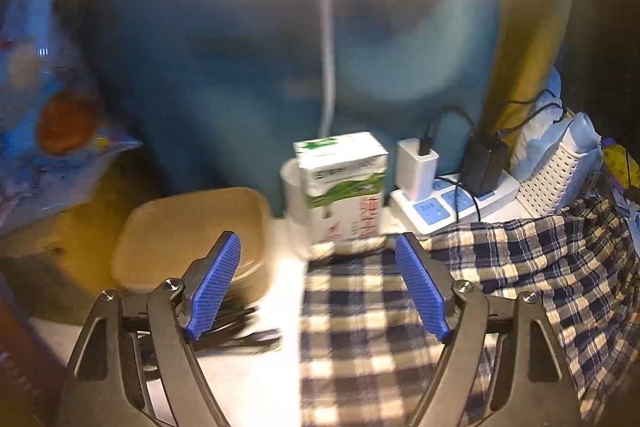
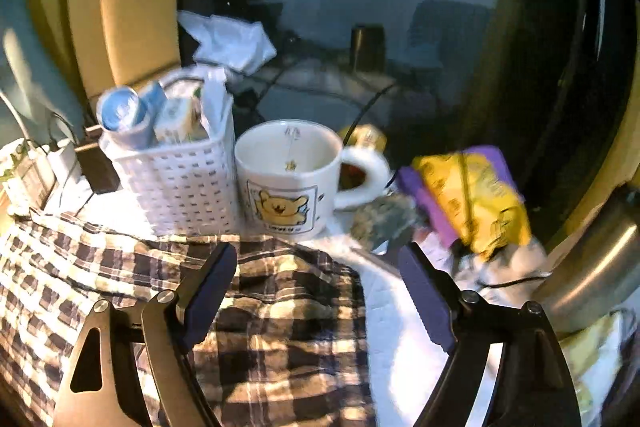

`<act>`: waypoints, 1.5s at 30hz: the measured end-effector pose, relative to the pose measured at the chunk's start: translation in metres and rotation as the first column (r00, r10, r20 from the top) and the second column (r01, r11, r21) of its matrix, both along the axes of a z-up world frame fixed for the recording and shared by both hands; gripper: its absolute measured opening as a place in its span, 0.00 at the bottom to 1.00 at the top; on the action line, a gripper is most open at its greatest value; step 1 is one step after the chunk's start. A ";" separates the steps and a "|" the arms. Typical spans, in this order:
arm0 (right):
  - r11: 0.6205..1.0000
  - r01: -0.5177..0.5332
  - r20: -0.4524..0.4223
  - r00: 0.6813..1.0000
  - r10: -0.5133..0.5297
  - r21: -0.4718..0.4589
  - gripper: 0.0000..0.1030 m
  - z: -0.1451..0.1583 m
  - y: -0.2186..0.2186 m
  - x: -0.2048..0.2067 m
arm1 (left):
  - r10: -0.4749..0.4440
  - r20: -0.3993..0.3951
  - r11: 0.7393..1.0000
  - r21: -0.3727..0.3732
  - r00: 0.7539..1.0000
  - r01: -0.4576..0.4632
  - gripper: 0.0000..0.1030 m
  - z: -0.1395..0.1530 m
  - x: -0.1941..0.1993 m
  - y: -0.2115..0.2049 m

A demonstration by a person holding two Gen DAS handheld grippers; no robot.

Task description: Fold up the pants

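- Left tongs [image 1: 318,291] released, jaws wide, nothing pinched; the near left edge of the plaid pants [image 1: 360,327] lies below and between them on the worktop [image 1: 280,291].
- Right tongs [image 2: 318,297] also released; the pants' right edge sits under the left jaw, bare white worktop under the right one.
- Pants spread across the worktop's middle, bunched toward the back, their far edge touching the white basket [image 2: 180,179] and just beside the bear mug [image 2: 288,179].
- Risk: dragging cloth toward the back edge could tip the mug or milk carton [image 1: 344,187]; both stand right at the hem.
- Risk: the fabric's right end lies just beside the power strip [image 1: 452,203] and its cables; a pull may snag them.
- Risk: rumpled back portion likely folds crooked unless smoothed first.
- Black cutlery [image 1: 240,327] by the left jaw could get caught.
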State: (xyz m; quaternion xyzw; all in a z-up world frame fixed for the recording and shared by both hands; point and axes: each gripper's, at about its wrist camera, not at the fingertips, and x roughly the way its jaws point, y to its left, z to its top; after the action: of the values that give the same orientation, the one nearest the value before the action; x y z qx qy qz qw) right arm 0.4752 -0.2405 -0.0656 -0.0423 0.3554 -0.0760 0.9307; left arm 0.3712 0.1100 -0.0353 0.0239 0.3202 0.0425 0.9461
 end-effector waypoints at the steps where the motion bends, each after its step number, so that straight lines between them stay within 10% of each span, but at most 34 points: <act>1: 1.000 -0.009 0.012 1.000 0.009 -0.005 0.82 0.006 0.000 -0.008 | 0.001 0.000 1.000 -0.006 1.000 -0.001 0.77 0.004 -0.010 0.004; 18: 0.996 -0.083 -0.075 0.994 0.082 -0.010 0.82 -0.015 -0.037 -0.166 | -0.108 -0.259 0.965 -0.260 0.960 0.038 0.78 -0.073 -0.226 -0.012; 26: 0.993 -0.120 -0.096 0.988 0.120 0.006 0.81 -0.016 -0.041 -0.222 | -0.102 -0.278 0.955 -0.296 0.955 0.016 0.84 -0.089 -0.246 -0.026; 32: 0.978 -0.210 -0.131 0.970 0.205 -0.021 0.62 -0.022 -0.023 -0.238 | -0.101 -0.261 0.975 -0.216 0.960 0.044 0.82 -0.094 -0.247 -0.043; 35: 0.976 -0.213 -0.164 0.965 0.204 -0.042 0.56 -0.036 -0.020 -0.234 | -0.126 -0.237 0.985 -0.149 0.963 0.092 0.56 -0.095 -0.249 -0.056; 38: 0.979 -0.197 -0.199 0.962 0.184 -0.048 0.28 -0.050 -0.022 -0.230 | -0.173 -0.219 0.973 -0.192 0.960 0.131 0.08 -0.094 -0.248 -0.062; 39: 0.980 -0.194 -0.203 0.962 0.182 -0.044 0.16 -0.052 -0.022 -0.230 | -0.167 -0.220 0.973 -0.197 0.961 0.124 0.07 -0.093 -0.246 -0.062; 45: 0.983 -0.184 -0.129 0.975 0.181 -0.006 0.12 -0.023 -0.023 -0.235 | -0.099 -0.159 0.980 -0.188 0.982 0.068 0.06 -0.063 -0.237 -0.036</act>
State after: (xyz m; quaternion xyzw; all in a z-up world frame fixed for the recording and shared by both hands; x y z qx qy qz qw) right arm 0.2399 -0.2636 -0.0884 -0.0878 0.4084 0.0095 0.9085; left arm 0.1339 0.0742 -0.0982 -0.0458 0.3998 -0.0289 0.9150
